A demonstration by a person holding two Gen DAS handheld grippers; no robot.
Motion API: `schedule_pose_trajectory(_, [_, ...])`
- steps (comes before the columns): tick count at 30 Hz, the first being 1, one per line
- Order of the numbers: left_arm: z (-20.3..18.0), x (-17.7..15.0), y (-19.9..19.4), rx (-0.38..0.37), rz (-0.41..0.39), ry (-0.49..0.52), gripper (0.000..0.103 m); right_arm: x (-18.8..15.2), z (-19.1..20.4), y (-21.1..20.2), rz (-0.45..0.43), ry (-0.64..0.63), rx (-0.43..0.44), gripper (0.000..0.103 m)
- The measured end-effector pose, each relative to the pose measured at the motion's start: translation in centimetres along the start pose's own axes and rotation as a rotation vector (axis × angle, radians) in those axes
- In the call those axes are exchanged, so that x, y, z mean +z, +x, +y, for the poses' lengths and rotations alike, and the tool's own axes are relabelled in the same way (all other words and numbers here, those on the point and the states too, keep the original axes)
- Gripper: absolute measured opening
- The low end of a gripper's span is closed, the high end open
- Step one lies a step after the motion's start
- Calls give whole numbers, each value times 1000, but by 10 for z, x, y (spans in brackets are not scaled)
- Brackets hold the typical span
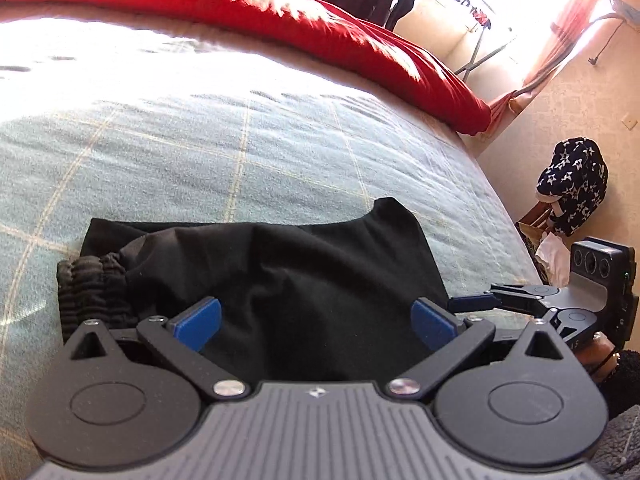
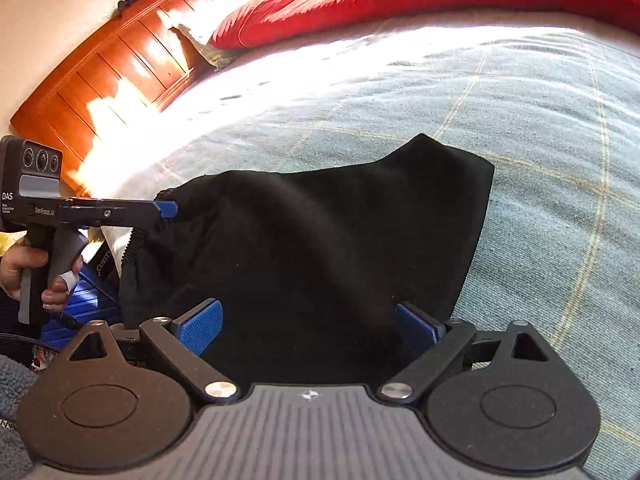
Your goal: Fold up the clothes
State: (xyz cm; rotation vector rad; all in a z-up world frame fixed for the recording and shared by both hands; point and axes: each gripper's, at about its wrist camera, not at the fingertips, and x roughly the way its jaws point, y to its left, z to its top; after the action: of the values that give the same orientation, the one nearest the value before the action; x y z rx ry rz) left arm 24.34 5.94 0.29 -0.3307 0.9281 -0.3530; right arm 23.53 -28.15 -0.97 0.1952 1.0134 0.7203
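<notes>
Two wide-open, empty tongs (image 1: 316, 322) (image 2: 308, 326) over black garment (image 1: 288, 280) on sunlit teal checked bedspread (image 1: 240, 140), red quilt (image 1: 320, 28) behind.

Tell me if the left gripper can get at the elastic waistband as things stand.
Probably yes. The left gripper is open over the black garment, and the waistband lies bare just beside its left finger, with nothing between.

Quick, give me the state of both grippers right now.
Left gripper: open, jaws wide over the black garment, gripping nothing.
Right gripper: open, jaws spread over the same garment, gripping nothing.
</notes>
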Motion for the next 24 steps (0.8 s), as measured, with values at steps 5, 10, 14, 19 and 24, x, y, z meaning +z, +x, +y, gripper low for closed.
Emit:
schedule_pose_trajectory(5, [1,7,4,11,-3,-32,101,-4,0,4,-8,9,-6,96])
schedule_pose_trajectory(10, [-20,16,12,-11,-29,51,101,0,-4,1,-21,12,-3,97])
schedule_pose_trajectory(14, [-10,19,48,80,60,21,101,1,-6,-1,-30,19,3,97])
schedule_pose_trajectory(19, [-33,22,21,64,22,70,101,4,-7,-10,-50,19,-9,98])
schedule_pose_trajectory(24, [-52,10,-5,67,36,105,101,7,-10,-4,-40,28,-39,98])
